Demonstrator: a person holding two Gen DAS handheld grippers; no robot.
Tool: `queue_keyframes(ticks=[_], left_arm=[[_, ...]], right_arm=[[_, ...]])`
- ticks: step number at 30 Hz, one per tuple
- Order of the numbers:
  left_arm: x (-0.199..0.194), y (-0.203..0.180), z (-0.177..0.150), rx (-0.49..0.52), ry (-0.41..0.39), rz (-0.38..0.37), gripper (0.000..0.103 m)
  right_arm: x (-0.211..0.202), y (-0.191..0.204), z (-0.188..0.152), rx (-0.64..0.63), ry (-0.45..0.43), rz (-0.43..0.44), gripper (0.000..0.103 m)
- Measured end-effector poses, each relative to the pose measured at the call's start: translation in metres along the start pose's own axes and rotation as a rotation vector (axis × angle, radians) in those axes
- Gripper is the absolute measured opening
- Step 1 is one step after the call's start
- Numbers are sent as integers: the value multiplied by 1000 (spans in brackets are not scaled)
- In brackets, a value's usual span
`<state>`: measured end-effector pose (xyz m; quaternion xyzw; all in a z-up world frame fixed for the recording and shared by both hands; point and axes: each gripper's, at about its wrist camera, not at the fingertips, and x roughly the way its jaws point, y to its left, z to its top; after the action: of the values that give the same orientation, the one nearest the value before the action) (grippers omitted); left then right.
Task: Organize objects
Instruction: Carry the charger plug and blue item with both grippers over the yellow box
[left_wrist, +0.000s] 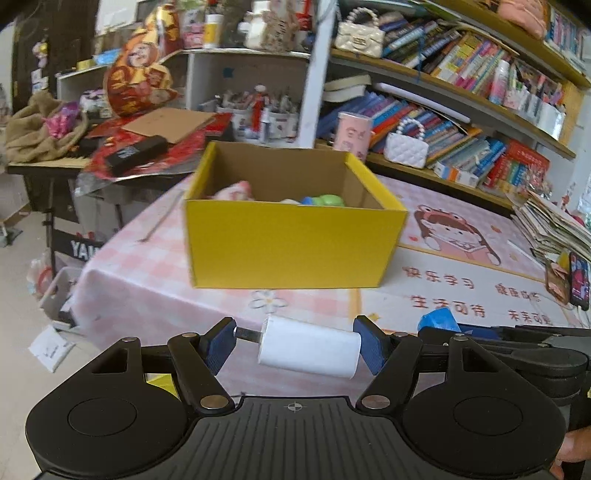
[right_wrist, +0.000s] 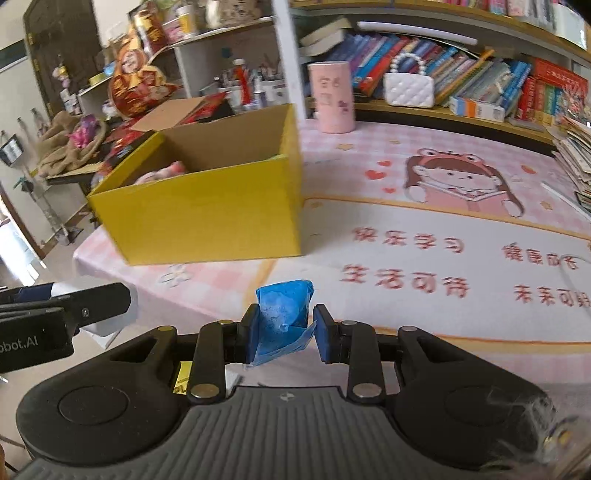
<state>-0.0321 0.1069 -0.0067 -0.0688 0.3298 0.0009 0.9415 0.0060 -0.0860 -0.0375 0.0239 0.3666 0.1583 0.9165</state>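
Yellow box (left_wrist: 291, 243) at twelve o'clock already holds toys; left claw (left_wrist: 295, 345) pinches a white cylinder (left_wrist: 309, 345), right claw (right_wrist: 284, 332) a blue packet (right_wrist: 282, 314), both undelivered.

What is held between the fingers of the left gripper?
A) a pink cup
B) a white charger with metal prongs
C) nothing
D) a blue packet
B: in the left wrist view the left gripper clamps a white charger across its ends, with the metal prongs toward one pad; the blue packet is in the right gripper.
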Motion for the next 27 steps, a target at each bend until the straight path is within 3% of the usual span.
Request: queue_keyframes(ticks=[8,14,21,27], left_arm=[[-21,36,-1,-50,-42,39,70],[-18,40,17,-54,-102,34,70],[-6,37,62,-44,-205,28,70],[23,36,94,-48,-229,51,70]], right_arm=[[-5,46,-7,-73,6,39,28],[-4,59,5,-124,-21,26,28],[6,60,40,-144,-84,28,29],[23,57,85,-155,-153,39,29]])
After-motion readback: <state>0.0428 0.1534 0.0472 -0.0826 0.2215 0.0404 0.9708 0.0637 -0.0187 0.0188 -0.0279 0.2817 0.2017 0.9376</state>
